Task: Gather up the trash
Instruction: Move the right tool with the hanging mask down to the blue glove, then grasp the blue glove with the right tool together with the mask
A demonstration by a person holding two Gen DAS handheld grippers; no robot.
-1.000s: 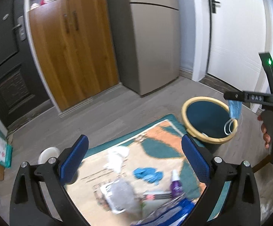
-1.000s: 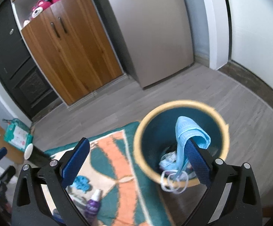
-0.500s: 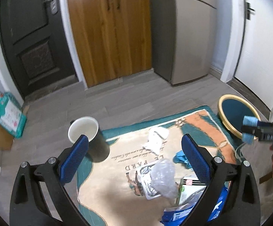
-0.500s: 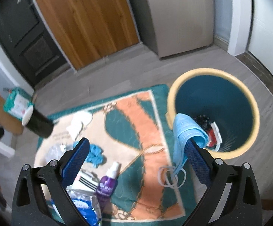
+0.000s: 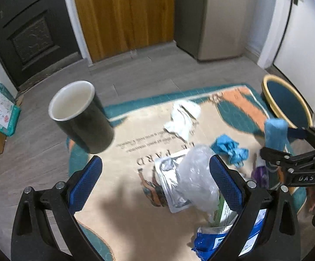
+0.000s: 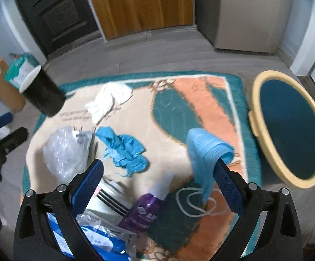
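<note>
Step in hand, as judged: binning the light blue pleated face mask (image 6: 203, 152). It hangs draped over the right gripper's (image 6: 157, 180) right finger; jaws stand wide apart, clamping nothing. Left gripper (image 5: 155, 182) also spread, empty, above the patterned rug's (image 6: 201, 100) near edge. Round yellow-rimmed teal bin (image 6: 288, 130) sits off the rug's right edge. Next move calls for carrying the mask over the bin and shaking it free.
</note>
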